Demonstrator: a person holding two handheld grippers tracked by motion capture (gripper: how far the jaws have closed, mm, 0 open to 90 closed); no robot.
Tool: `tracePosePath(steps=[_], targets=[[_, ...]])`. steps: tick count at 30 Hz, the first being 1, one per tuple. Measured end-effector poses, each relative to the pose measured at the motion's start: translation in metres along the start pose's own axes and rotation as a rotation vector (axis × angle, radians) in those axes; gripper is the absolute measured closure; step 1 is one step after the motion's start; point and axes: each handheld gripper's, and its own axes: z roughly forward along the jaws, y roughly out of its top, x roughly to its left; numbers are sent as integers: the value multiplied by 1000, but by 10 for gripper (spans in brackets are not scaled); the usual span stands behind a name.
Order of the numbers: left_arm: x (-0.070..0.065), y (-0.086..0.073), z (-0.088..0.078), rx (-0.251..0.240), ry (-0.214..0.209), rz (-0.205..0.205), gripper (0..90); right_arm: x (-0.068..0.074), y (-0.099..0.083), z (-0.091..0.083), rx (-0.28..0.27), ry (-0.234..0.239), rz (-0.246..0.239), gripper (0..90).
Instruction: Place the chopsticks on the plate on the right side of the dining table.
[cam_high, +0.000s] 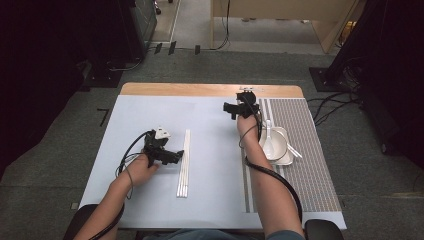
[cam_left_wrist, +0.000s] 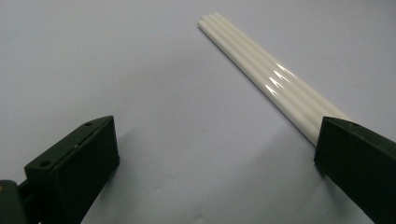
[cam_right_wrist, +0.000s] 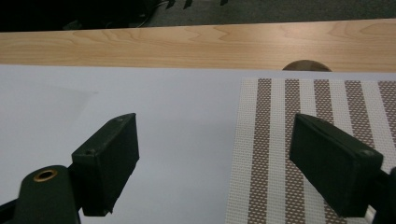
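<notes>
Overhead, the high view lays out the whole tabletop (cam_high: 210, 90): a pale blue sheet (cam_high: 210, 150) covers most of it, with a striped woven placemat (cam_high: 310, 165) on the person's right. The left tool (cam_high: 167, 156) sits low beside a bundle of white chopsticks (cam_high: 184, 162) that lies lengthwise on the sheet. The right tool (cam_high: 240, 106) is farther away, near the mat's far left corner, and behind the right forearm a white bowl (cam_high: 276, 145) holding a white spoon (cam_high: 267, 134) rests on the mat.

From the left gripper view, the bundle resolves into four glossy white sticks (cam_left_wrist: 261, 74) side by side, and the left tool (cam_left_wrist: 217, 154) stands wide open; one jaw covers the near end of the sticks, though whether it touches them is hard to judge. The right gripper view shows the right tool (cam_right_wrist: 233, 158) also wide open and empty, straddling the mat's edge (cam_right_wrist: 280, 140), with bare wood (cam_right_wrist: 187, 44) beyond the sheet.
</notes>
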Motion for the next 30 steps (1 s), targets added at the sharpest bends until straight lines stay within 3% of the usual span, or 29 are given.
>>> tracePosePath(steps=[6,18,30], targets=[[0,0,0,0,0,0,0,-4,4,1,18,4,41,158],[0,0,0,0,0,-1,0,-7,9,0,67,10,26,156],[0,0,0,0,0,0,0,-15,10,3,84,-8,49,157]])
